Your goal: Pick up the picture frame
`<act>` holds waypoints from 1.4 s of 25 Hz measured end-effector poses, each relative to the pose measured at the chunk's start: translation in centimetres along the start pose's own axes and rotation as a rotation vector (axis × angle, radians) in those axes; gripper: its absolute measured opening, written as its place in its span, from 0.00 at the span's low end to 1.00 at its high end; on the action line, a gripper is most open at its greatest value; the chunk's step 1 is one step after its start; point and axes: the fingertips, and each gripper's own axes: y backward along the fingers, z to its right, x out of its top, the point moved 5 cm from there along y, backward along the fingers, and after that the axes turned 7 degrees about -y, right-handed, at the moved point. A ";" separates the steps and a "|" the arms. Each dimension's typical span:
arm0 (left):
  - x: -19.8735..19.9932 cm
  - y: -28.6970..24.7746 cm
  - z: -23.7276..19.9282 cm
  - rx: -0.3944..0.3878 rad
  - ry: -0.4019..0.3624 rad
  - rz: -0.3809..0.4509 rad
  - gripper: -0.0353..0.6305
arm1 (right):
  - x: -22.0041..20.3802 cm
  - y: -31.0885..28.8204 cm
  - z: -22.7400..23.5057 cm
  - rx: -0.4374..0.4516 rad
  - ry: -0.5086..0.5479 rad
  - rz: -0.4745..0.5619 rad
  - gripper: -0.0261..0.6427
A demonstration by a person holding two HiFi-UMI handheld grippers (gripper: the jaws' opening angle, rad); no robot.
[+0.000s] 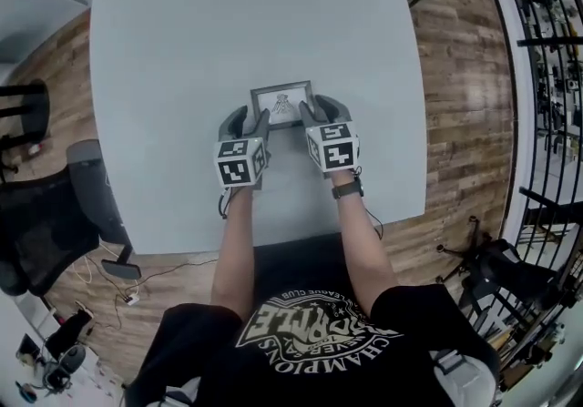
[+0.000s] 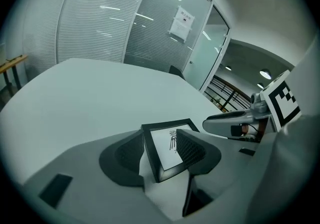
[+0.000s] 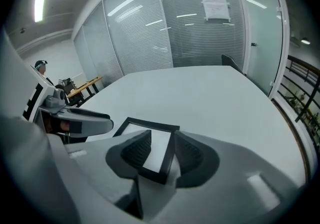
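Observation:
A small black picture frame (image 1: 282, 103) with a white print lies flat near the middle of the pale grey table (image 1: 182, 41). My left gripper (image 1: 250, 123) straddles the frame's left border (image 2: 150, 150), one pad outside it and one over the print, open with room on both sides. My right gripper (image 1: 322, 114) straddles the right border (image 3: 170, 150) the same way, open. Both point downward at the frame from its near side. In the left gripper view the right gripper (image 2: 235, 123) shows beside the frame, and the right gripper view shows the left gripper (image 3: 75, 120).
The table's near edge (image 1: 273, 239) is just behind my forearms. A black office chair (image 1: 41, 214) and cables (image 1: 137, 291) are on the wooden floor at left. A black railing (image 1: 547, 77) stands at right. Glass partition walls (image 2: 125, 27) lie beyond the table.

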 end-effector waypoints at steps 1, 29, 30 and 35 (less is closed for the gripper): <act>-0.3 -0.3 -0.1 0.004 0.005 -0.010 0.33 | -0.2 -0.3 0.3 -0.008 -0.005 -0.007 0.25; -2.7 -3.9 -1.7 0.067 0.076 -0.129 0.18 | -2.4 -4.4 1.7 -0.051 -0.119 -0.074 0.17; -2.7 -3.8 -1.7 0.068 0.079 -0.132 0.18 | -2.5 -4.3 1.7 -0.056 -0.126 -0.076 0.17; -2.9 -2.9 -1.2 0.079 0.088 -0.124 0.16 | -3.0 -3.2 1.4 -0.075 -0.162 -0.063 0.15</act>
